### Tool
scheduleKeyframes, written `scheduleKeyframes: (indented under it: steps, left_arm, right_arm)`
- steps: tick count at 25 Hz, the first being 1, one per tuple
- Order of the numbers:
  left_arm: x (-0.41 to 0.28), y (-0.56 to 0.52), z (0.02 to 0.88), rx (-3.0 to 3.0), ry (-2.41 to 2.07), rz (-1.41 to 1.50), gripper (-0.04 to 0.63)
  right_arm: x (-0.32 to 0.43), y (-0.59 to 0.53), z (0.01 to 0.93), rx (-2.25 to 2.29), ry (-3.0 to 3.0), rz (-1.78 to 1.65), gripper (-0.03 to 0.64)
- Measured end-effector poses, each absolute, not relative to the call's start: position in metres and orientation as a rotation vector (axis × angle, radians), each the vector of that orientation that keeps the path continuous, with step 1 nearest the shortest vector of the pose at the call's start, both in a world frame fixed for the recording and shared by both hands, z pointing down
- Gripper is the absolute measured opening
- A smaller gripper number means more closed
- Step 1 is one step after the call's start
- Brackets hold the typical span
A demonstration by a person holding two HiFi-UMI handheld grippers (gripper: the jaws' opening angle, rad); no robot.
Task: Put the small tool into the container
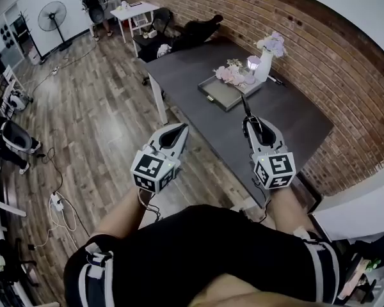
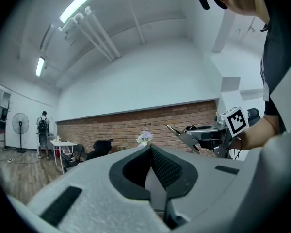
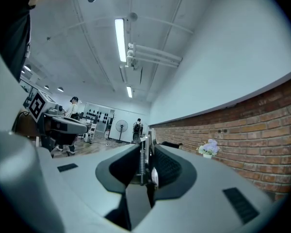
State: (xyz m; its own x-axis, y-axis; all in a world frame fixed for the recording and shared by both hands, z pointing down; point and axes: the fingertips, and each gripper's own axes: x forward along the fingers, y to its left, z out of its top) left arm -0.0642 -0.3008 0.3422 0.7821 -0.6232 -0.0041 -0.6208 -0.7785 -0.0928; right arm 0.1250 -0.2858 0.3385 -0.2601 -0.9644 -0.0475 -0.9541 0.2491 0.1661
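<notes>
Right gripper: clamping the tool, a thin dark shaft that is sticking out past the tips.
Left gripper: jaws pressing together on nothing, hanging over the floor beside the table.
Tray: sitting on the table, ahead of the right gripper and well apart from it, with flowers crowding its far end.
Tool axis: running forward along the jaws and pointing roughly at the tray.
Nearer hand: the right. It is hovering over the table's near end, while the left is hanging off to the side.
Next move, by my reading: reaching straight forward, then tipping the point down over the tray's bare near part.
</notes>
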Motion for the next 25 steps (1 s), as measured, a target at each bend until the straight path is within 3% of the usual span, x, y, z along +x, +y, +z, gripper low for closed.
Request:
scheduleKeyframes:
  steps: [25]
  left_arm:
    - [-0.082, -0.378, 0.346, -2.821, 1.062, -0.101, 0.009]
  right_arm:
    - [0.115, -0.388, 0.349, 1.764, -2.419, -0.218, 0.089]
